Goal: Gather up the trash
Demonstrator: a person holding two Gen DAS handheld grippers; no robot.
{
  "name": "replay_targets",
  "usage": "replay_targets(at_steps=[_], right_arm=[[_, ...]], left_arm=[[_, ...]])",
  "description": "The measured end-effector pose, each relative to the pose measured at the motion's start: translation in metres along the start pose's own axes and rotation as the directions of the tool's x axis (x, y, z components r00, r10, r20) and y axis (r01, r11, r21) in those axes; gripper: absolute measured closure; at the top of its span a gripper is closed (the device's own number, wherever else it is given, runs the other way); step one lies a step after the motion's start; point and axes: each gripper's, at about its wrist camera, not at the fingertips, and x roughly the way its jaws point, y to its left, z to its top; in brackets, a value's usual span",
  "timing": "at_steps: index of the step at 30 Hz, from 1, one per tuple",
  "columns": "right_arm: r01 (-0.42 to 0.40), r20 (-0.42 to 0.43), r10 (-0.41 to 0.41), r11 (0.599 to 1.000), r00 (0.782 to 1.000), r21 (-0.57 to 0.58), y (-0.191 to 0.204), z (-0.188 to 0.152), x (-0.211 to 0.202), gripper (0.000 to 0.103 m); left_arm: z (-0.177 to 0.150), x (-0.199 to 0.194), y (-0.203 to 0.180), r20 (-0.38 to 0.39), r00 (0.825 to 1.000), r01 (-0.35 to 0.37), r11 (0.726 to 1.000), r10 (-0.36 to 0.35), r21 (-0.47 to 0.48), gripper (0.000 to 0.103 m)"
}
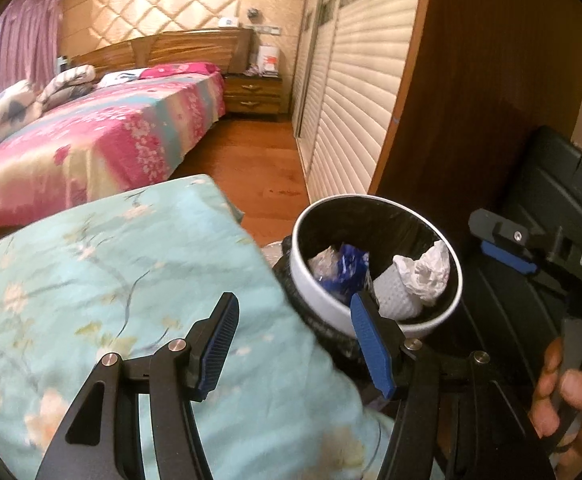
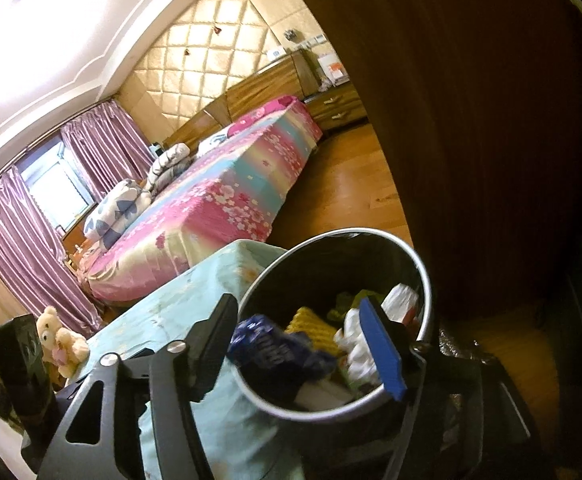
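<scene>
Trash already fills the white-rimmed bin (image 1: 375, 276), which sits right at the tips of both claws, just off the corner of the desk (image 1: 131, 280) under its pale green floral cloth. The left claw (image 1: 303, 344) stands wide and holds nothing; its right finger crosses the bin's near rim while its left one is over the cloth, so the bin lies ahead and to the right of it. The right claw (image 2: 303, 336), equally wide and bare, straddles the bin (image 2: 331, 300) more squarely, one finger outside the left wall and the other over the contents, so I'd judge that hand the nearer one. Inside I count, from the left view, one blue wrapper (image 1: 347, 272), one clear crumpled piece and one white paper wad (image 1: 423, 276); the right view adds something yellow and something green, too blurred to name. One teddy bear (image 2: 61, 340) sits further off on the left. Beyond lie one bed (image 1: 103, 140) with pink bedding, then one nightstand (image 1: 253, 94).
</scene>
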Motion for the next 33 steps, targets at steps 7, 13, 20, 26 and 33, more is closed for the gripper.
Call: replay_targets(at_steps=[7, 13, 20, 26, 33], right_arm=[[0.008, 0.053, -0.006, 0.999, 0.999, -0.046, 0.027, -0.032, -0.02, 0.017], [0.046, 0.118, -0.031, 0.991, 0.993, -0.128, 0.055, -0.053, -0.039, 0.007], [0.146, 0.262, -0.075, 0.953, 0.962, -0.266, 0.091, -0.074, -0.071, 0.0], [0.207, 0.316, -0.101, 0.923, 0.943, -0.323, 0.104, -0.093, -0.075, 0.0], [0.205, 0.309, -0.099, 0.921, 0.946, -0.332, 0.107, -0.104, -0.07, 0.0]], left_arm=[[-0.04, -0.056, 0.01, 0.091, 0.994, -0.05, 0.998, 0.053, -0.042, 0.033], [-0.07, -0.095, 0.012, 0.168, 0.981, -0.089, 0.994, 0.097, -0.056, 0.024], [-0.102, -0.135, 0.015, 0.279, 0.946, -0.14, 0.985, 0.163, -0.102, 0.0], [-0.126, -0.151, 0.007, 0.342, 0.906, -0.23, 0.968, 0.25, -0.097, 0.001], [-0.139, -0.147, -0.002, 0.362, 0.882, -0.289, 0.953, 0.302, -0.091, 0.001]])
